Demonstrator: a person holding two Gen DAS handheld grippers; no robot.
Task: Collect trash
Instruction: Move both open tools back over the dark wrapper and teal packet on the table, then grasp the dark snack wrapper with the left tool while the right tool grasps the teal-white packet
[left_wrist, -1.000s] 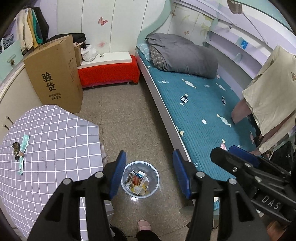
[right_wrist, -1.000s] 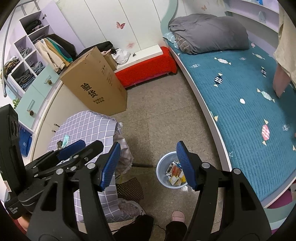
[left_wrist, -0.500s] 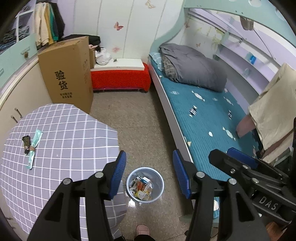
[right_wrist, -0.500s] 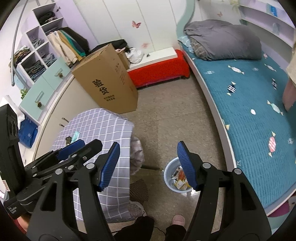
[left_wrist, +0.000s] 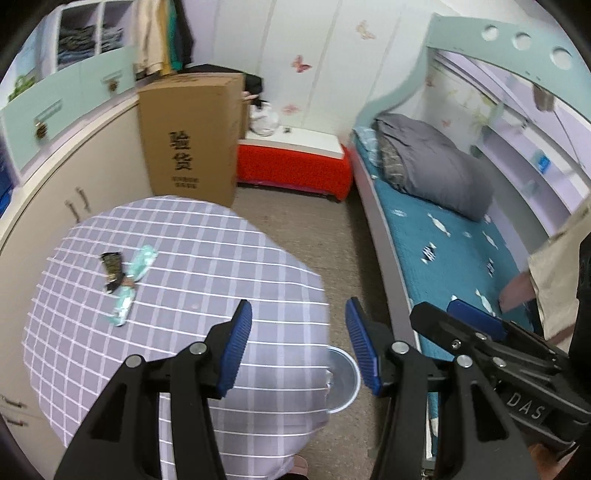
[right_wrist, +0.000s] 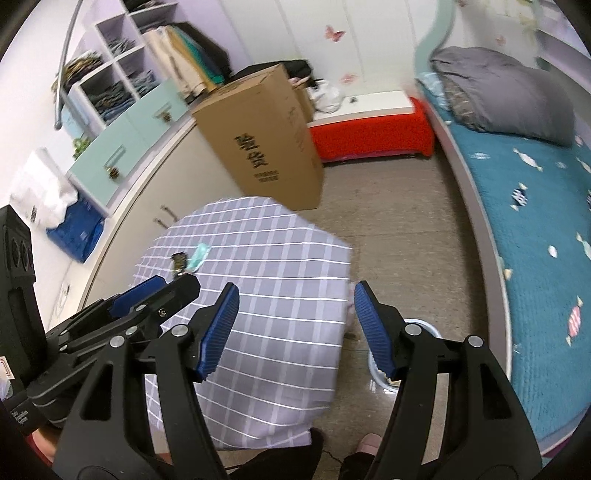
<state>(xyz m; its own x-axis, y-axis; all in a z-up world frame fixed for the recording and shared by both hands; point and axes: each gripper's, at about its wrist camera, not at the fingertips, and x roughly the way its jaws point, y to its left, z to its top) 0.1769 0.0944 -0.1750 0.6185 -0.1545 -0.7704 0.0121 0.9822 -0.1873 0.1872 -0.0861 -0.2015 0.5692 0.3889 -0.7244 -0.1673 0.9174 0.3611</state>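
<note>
Both grippers hang over the near edge of the desk (left_wrist: 207, 258). The left gripper (left_wrist: 299, 347) has its jaws spread with nothing between them; the right gripper (right_wrist: 295, 328) likewise has spread, empty jaws.

Location of the trash: two wrappers lie on the desk's far left part, a dark wrapper (left_wrist: 112, 266) touching or overlapping a mint wrapper (left_wrist: 133, 280). The bin (left_wrist: 343, 380) stands on the floor at the desk's near right edge, partly hidden by the tablecloth, between the desk and the bed (left_wrist: 454, 258).

Hazards:
- The two wrappers lie together. A pinch on one will likely drag or flick the other, possibly off the desk.
- Both wrappers are thin and flat. Jaws closing on them may also catch the tablecloth and pull it.
- The bin's mouth is half covered by the overhanging cloth. A wrapper released too close to the desk may land on the cloth or floor.
- The two grippers are close together; reaching for the same spot risks a collision.

Count:
- Wrappers on desk: 2
- Bins: 1
- Grippers: 2
- Cardboard box (left_wrist: 192, 136): 1
</note>
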